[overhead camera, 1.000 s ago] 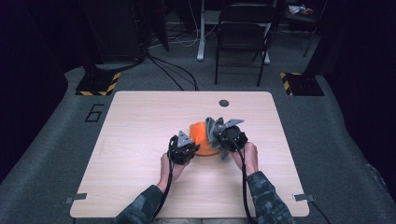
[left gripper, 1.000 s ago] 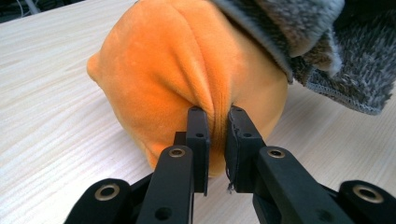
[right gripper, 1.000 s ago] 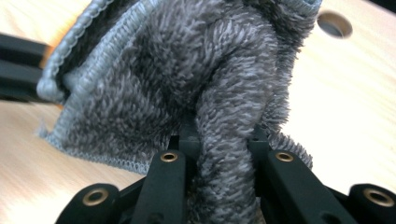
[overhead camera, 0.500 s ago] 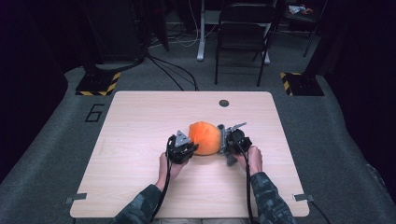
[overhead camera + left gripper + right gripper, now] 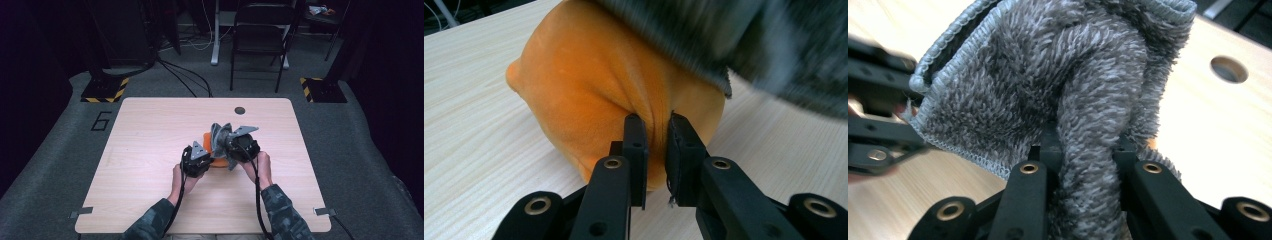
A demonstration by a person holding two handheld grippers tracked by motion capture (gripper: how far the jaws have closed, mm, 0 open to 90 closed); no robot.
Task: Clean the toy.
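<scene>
Near the middle of the wooden table (image 5: 150,150), the orange plush toy (image 5: 594,95) rests on the wood. The left gripper (image 5: 656,150) pinches a fold of its fabric at its 6 o'clock side. The right gripper (image 5: 1083,155), at the toy's 2 o'clock, clamps a bunched grey towel (image 5: 1048,85) draped over the toy's top.

**Plush, Terry and Pale Wood**

The orange cushion (image 5: 589,90) is covered in smooth, velvety plush. The grey towel (image 5: 1048,95) is made of rough, looped terry with stitched edges. The surface (image 5: 150,130) is finished in matt, pale wood grain.
</scene>
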